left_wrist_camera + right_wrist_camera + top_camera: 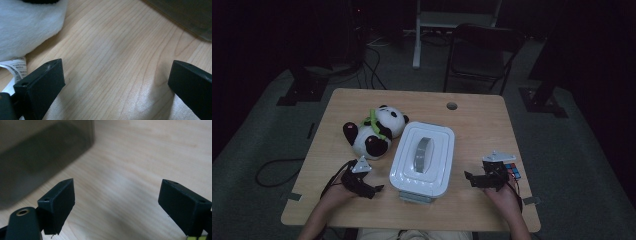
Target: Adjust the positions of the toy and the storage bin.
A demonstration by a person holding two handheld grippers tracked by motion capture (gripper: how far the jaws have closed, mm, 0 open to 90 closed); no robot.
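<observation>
Two spread grippers, our left [371,186] and right [473,178], flank the white lidded box [422,160] lying lengthwise between them.

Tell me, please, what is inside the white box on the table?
The white box is closed by its lid, whose grey handle lies on top. The lid covers the contents, so nothing inside can be seen. Both grippers wait beside it, open.

The person's two hands come in from the near edge of the table [492,107]. The left gripper [373,190] sits low over the table's near left part, jaws wide apart with nothing between them. The right gripper [470,179] sits over the near right part, jaws also spread wide, holding nothing.
</observation>
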